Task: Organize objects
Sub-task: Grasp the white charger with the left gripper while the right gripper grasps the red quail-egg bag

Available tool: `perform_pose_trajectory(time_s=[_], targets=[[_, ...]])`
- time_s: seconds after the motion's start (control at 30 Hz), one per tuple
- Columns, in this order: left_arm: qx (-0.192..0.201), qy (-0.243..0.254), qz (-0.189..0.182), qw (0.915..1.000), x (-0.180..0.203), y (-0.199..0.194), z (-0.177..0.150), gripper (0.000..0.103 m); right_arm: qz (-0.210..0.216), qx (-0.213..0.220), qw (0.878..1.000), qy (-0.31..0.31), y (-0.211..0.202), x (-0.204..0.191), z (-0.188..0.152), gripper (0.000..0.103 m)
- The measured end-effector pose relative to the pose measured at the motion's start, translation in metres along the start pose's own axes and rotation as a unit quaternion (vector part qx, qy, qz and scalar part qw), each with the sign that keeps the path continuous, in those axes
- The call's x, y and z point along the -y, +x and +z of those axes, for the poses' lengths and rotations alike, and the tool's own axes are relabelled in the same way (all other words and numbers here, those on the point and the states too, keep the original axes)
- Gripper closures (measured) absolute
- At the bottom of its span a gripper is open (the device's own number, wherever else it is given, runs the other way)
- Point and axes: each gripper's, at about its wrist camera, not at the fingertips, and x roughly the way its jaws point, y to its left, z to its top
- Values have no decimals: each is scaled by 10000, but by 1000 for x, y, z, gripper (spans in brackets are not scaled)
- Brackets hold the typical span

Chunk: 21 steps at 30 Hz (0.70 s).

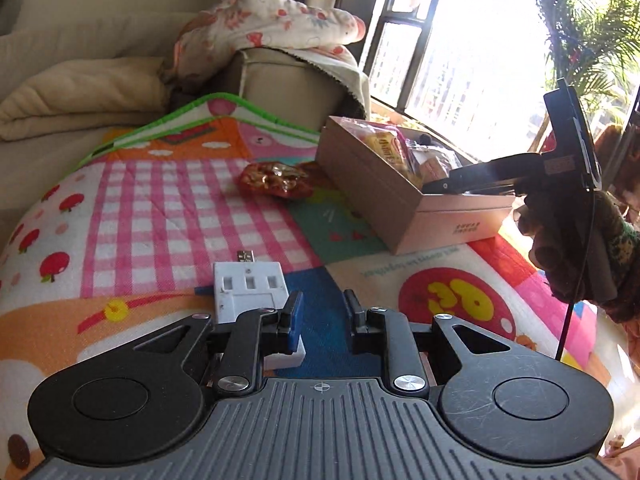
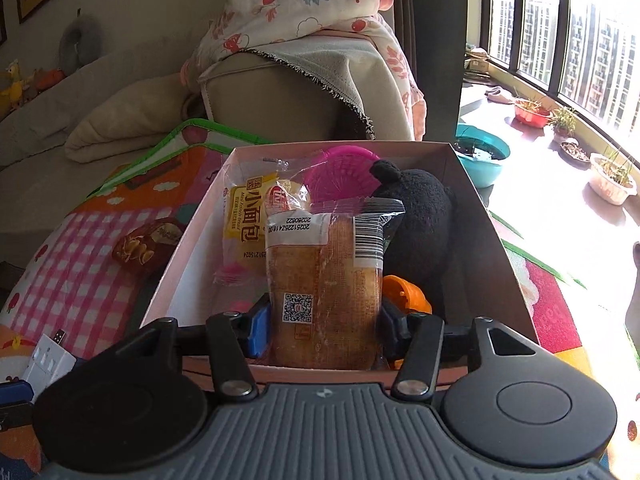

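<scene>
— Between the blue-padded fingers at the lower centre of the right wrist view, what sits there?

— A clear-wrapped loaf of brown bread with a barcode and QR label (image 2: 324,280), standing upright. The right gripper (image 2: 323,322) has a pad pressed against each of its sides, pinching it inside the pale pink cardboard box (image 2: 486,216), at the near wall.

— What lies around it in the box?

— Just left, a yellow-labelled packet of small bread (image 2: 246,216). Behind it, a round pink plastic strainer (image 2: 340,178); to the right, a black plush toy (image 2: 420,216), and low beside it an orange plastic piece (image 2: 408,294), partly hidden.

— And outside the box?

— A crinkly red and gold snack packet (image 2: 146,246) lies on the colourful cartoon play mat (image 2: 80,264), left of the box and just apart from it. At the lower left edge a white plastic USB hub with a metal plug (image 2: 46,358) rests on the mat.

— What of the other view?

— At the lower centre the left gripper (image 1: 322,312) has its fingers spread with nothing between them, over a blue patch of the mat. The hub shows just left of the left finger, which overlaps it. The box stands in the upper right, with the right gripper reaching over it.

— Farther back?

— A beige sofa arm (image 2: 280,100) draped with a floral cloth (image 2: 312,8), and a window (image 2: 560,32) at the right.
</scene>
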Motion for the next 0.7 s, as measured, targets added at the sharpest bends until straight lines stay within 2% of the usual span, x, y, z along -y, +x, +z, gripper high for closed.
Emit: perform_pose_trajectory(time_s=[0.03, 0.1, 0.13, 0.23, 0.33, 0.43, 0.53, 0.63, 0.7], targets=[[15, -8, -21, 10000, 1, 2, 1, 80, -29, 34, 10000, -31, -4, 0, -1, 47], [60, -31, -71, 10000, 4, 5, 2, 80, -105, 157, 9997, -171, -13, -2, -2, 35], [84, -34, -84, 9999, 6, 6, 3, 80, -148, 265, 9992, -265, -19, -5, -1, 32], [135, -13, -28, 9999, 8, 8, 3, 80, -302, 664, 9955, -607, -39, -18, 4, 28], [236, -25, 214, 9995, 6, 6, 3, 80, -47, 871, 9932, -775, -52, -38, 17, 22], [350, -109, 470, 9982, -2, -2, 1, 80, 399, 739, 9930, -830, -46, -65, 36, 22], [391, -300, 598, 9970, -15, -10, -3, 80, 771, 418, 9926, -834, -22, -101, 60, 16], [409, -492, 748, 9951, -29, -18, -8, 80, 881, -138, 9938, -671, 24, -134, 81, 15], [414, -617, 800, 9940, -37, -22, -12, 80, 776, -475, 9942, -580, 57, -151, 87, 15]])
